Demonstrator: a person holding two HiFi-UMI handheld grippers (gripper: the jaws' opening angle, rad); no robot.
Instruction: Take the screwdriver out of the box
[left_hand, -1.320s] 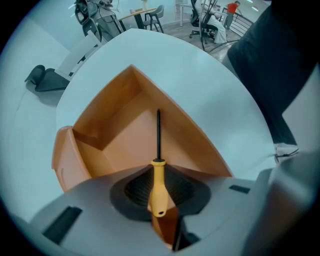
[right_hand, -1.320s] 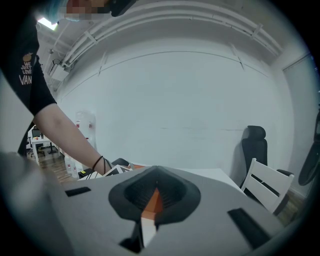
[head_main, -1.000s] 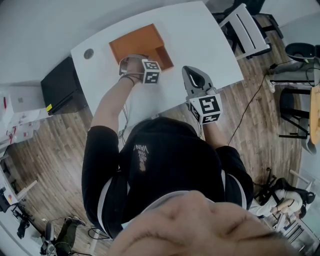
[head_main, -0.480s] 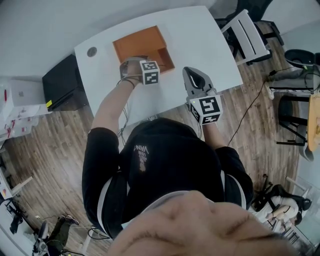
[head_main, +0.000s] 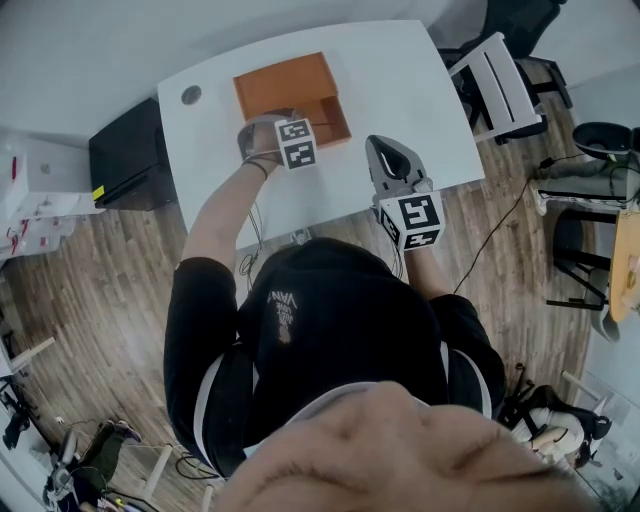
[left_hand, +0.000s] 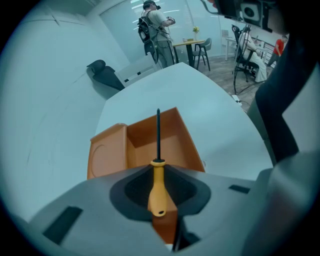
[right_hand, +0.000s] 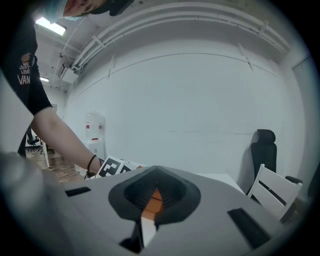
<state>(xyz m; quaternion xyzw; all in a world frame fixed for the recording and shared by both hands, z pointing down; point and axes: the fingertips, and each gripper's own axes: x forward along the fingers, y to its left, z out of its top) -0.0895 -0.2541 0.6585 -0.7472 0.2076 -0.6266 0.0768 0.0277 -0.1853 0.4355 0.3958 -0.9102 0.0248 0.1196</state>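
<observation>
Up goes the left claw (head_main: 264, 128) a little since the earlier picture, and it rolls a bit.

From the head view, it hangs over the near edge of the orange box (head_main: 285, 85) on the white table (head_main: 410, 80). The right claw (head_main: 380, 150) sits off to its right, apart from the box.

From the left gripper view, the left claw pinches the yellow handle of the screwdriver (left_hand: 158, 186). The thin black rod sticks out ahead of the claw, over the open box below.

From the right gripper view, the right claw's jaws leave a narrow gap with nothing in it. A bit of orange box shows through, ahead.
</observation>
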